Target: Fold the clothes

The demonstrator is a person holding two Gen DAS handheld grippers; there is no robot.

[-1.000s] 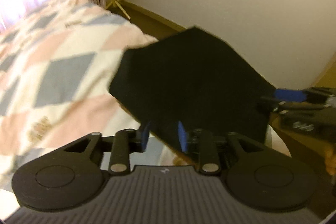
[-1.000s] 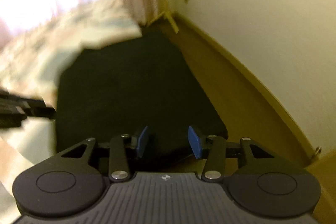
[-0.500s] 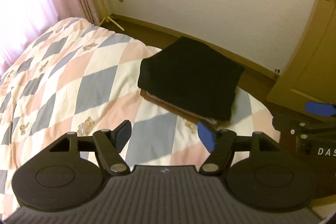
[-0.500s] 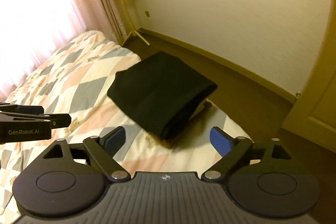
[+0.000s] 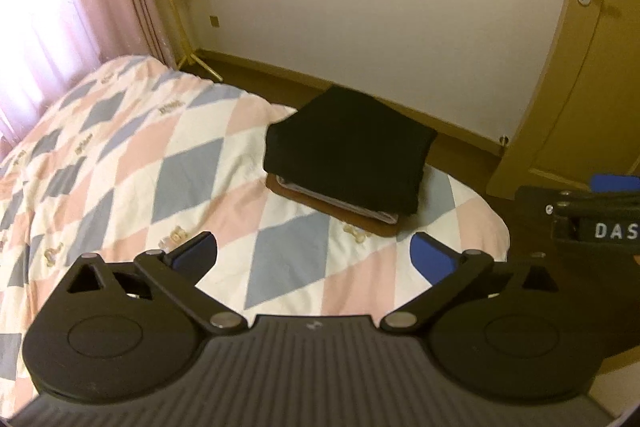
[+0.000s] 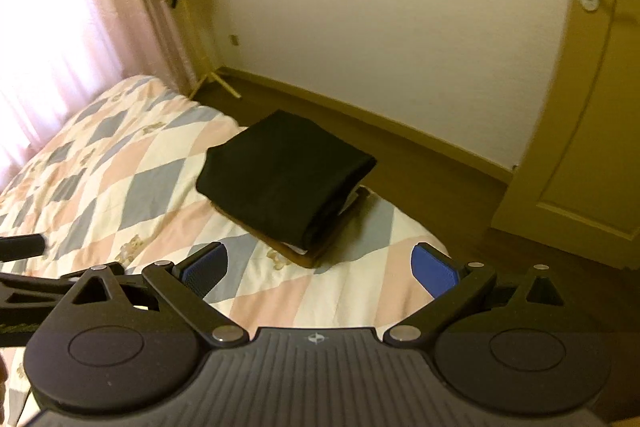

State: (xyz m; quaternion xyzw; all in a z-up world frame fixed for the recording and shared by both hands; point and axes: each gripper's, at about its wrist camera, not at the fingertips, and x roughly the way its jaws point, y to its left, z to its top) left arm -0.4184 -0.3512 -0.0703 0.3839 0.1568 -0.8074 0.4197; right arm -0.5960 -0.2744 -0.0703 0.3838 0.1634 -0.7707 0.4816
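Left tongs (image 5: 314, 259) and right tongs (image 6: 318, 269), each with its jaws spread wide and nothing held between the blue pads (image 5: 430, 261). Both sets hang above the near part of the bed (image 5: 132, 163), clear of the cloth. In the left wrist view the right tongs appear at the right edge, level with the left pair; in the right wrist view part of the left tongs shows at the lower left edge.

The black garment (image 5: 348, 147) lies ahead of both tongs, well apart from them, near the far corner of the bed on the side toward the door (image 5: 580, 75). It is folded into a compact, roughly rectangular block with a flat, smooth top. In the right wrist view the black garment (image 6: 280, 179) shows a rounded fold along its right side and layered edges at its near corner. It tops a small stack: beneath it a thin white layer (image 5: 340, 201) shows along the near edge, and under that a brown folded piece (image 5: 368, 223) juts out toward the tongs.

The quilt (image 6: 132, 187) is a diamond pattern of pink, grey-blue and cream with small bear motifs. Beyond the bed lie the wooden floor (image 6: 420, 171), a pale wall and a pink curtain (image 5: 60, 7) to the left.
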